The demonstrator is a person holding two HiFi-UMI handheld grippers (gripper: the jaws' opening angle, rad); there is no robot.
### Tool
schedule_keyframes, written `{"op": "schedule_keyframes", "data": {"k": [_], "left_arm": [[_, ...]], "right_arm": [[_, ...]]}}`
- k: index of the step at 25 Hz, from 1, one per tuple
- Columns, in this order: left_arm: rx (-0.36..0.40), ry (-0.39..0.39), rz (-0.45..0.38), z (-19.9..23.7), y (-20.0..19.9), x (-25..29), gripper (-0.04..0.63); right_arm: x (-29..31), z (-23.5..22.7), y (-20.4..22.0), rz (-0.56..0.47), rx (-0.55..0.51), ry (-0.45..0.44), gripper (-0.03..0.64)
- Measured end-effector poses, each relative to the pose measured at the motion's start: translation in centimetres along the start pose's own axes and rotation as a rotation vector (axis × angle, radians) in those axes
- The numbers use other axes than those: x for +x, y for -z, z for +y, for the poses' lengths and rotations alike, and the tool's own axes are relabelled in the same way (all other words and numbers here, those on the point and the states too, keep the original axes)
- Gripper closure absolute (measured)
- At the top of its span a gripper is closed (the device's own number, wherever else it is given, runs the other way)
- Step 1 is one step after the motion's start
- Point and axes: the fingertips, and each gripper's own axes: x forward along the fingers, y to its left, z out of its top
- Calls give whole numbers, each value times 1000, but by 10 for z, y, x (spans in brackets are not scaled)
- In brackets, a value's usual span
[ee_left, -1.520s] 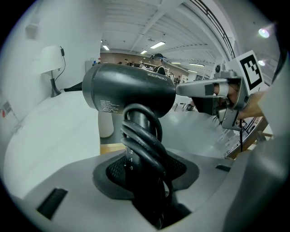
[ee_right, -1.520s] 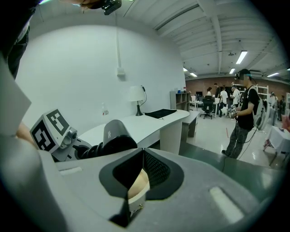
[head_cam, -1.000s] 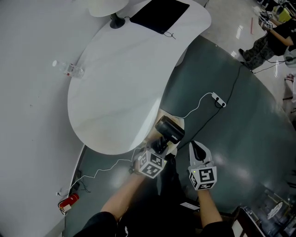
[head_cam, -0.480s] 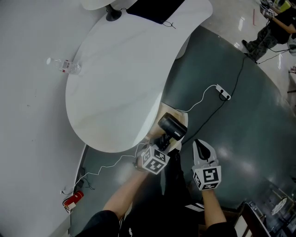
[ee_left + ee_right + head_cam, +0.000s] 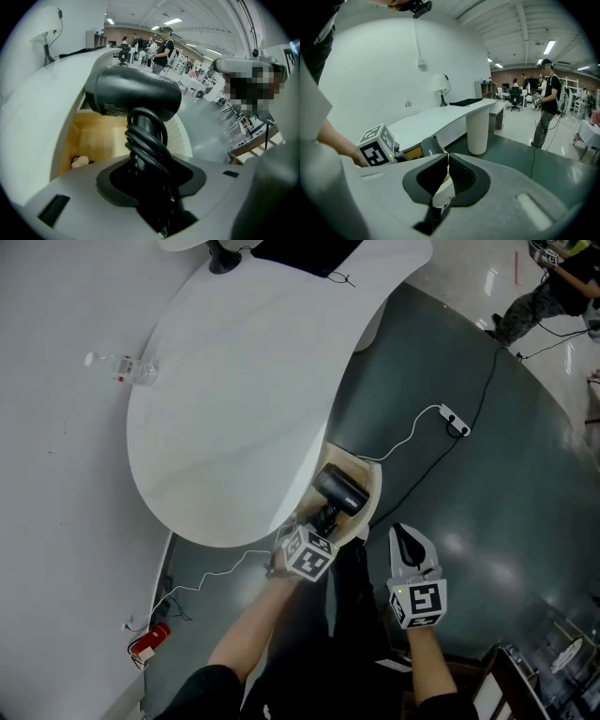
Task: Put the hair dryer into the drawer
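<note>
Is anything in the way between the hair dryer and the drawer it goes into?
Nothing visible. The drawer is open right under the hair dryer; a small pale thing lies in one corner, off to the side.

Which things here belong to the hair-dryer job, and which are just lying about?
Job: hair dryer, gripped by the left claw; open drawer under the table.
Lying about: plastic bottle on the table; power strip on the floor.

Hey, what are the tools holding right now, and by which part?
The left tool grips the hair dryer by its cord-wrapped handle. The right tool holds nothing.
</note>
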Motion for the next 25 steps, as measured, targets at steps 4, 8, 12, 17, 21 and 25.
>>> {"op": "schedule_keyframes", "data": {"k": [4, 8, 12, 17, 21, 25], "left_arm": [[-10, -2, 22, 3, 5, 7, 410], [-27, -1, 46, 6, 8, 14, 410], [-37, 13, 85, 6, 13, 23, 410], [-52, 17, 117, 8, 16, 33, 410], [-69, 10, 146, 13, 20, 40, 410], [-80, 13, 166, 15, 22, 45, 410]], "right_arm": [[-1, 3, 1, 0, 2, -5, 612], [5, 7, 5, 4, 10, -25, 612], [10, 12, 10, 19, 5, -41, 612], [12, 13, 12, 25, 15, -51, 612], [13, 18, 17, 39, 10, -67, 612], [13, 30, 20, 50, 14, -93, 612]]}}
